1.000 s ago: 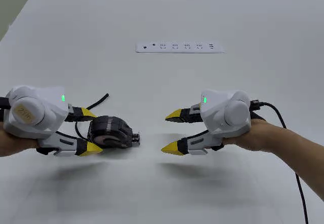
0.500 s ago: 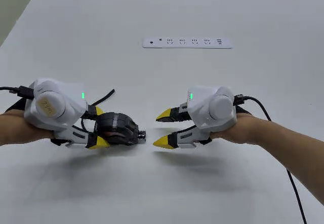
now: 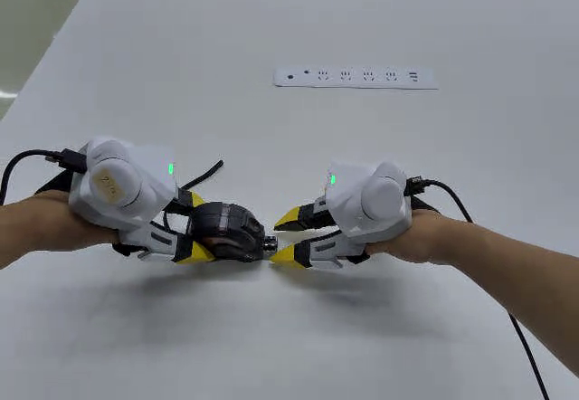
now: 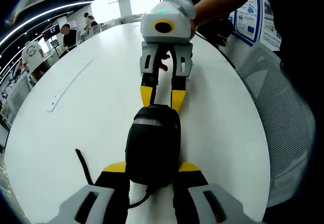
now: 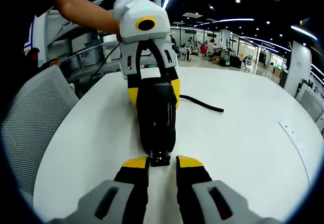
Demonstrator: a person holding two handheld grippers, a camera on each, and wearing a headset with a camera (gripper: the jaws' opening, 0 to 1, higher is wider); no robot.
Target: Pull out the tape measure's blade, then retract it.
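Note:
A black tape measure is held just above the white table, with my left gripper shut on its case from the left. In the left gripper view the case sits between my yellow fingertips. My right gripper faces it from the right, open, with its yellow tips on either side of the blade's hook. The right gripper view shows the hook between the right gripper's tips, with a small gap on each side. The blade is inside the case.
A white power strip lies at the far middle of the table. The tape measure's black wrist strap trails behind the left gripper. A cable runs along the person's right arm. Office chairs stand at the table's edge.
My right gripper has moved left up to the tape measure, and its jaws have narrowed around the hook. The left gripper still holds the case.

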